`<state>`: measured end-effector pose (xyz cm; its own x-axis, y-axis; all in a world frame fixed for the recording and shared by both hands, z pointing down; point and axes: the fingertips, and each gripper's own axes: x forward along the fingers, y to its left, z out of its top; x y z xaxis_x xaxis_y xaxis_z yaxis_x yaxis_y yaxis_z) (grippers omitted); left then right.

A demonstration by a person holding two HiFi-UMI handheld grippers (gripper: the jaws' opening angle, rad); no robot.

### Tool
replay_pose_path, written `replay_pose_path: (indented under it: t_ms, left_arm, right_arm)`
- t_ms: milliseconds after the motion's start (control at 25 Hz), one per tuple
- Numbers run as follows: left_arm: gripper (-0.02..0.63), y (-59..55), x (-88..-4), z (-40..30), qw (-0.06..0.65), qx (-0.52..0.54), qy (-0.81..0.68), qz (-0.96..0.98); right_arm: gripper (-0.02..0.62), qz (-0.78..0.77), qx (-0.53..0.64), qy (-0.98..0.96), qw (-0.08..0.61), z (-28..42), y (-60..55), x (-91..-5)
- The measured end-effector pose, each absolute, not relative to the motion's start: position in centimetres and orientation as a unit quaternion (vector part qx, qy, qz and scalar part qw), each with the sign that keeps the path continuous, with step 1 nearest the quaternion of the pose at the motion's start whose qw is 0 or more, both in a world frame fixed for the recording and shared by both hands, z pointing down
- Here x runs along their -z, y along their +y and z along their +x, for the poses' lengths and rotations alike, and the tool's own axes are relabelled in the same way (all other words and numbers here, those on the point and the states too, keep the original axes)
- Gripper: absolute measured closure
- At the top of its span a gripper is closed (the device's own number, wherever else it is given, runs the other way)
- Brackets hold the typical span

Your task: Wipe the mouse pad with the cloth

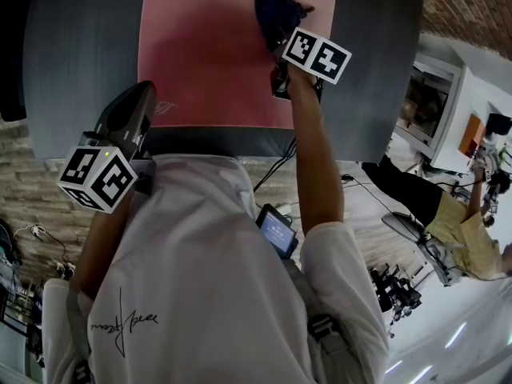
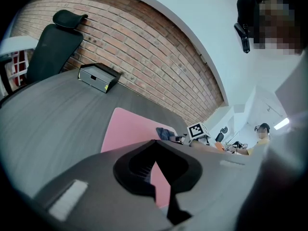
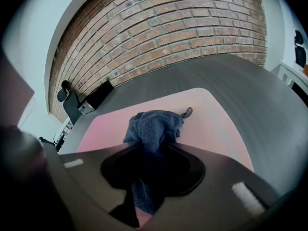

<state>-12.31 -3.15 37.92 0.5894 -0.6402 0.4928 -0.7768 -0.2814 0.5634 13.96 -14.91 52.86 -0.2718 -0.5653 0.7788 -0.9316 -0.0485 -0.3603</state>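
Note:
A pink mouse pad (image 1: 208, 54) lies on the dark grey table (image 1: 80, 62). A dark blue cloth (image 1: 277, 10) rests bunched on the pad's far right part. My right gripper (image 1: 282, 46) is shut on the cloth (image 3: 154, 134), which hangs through its jaws onto the pad (image 3: 211, 114). My left gripper (image 1: 132, 118) is held near the table's front edge at the pad's near left corner; its jaws are together with nothing in them. The left gripper view shows the pad (image 2: 127, 129) and the cloth (image 2: 165, 134) beyond.
A grey box (image 2: 98, 77) sits at the table's far side by a brick wall. A black office chair (image 2: 53, 44) stands behind the table. Another person (image 1: 456, 222) sits at the right. A small screen device (image 1: 278, 230) hangs at my chest.

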Motion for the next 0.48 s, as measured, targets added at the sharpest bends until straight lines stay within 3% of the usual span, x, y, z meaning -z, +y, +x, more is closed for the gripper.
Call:
replay_pose_path:
  t_ms: [480]
  left_arm:
    - [0.594,-3.1,-38.4,-12.9,0.411,-0.082,-0.444,0.792]
  right_arm:
    - [0.482,0.555,-0.452,-0.669,0.200,9.8,-15.7,-52.9]
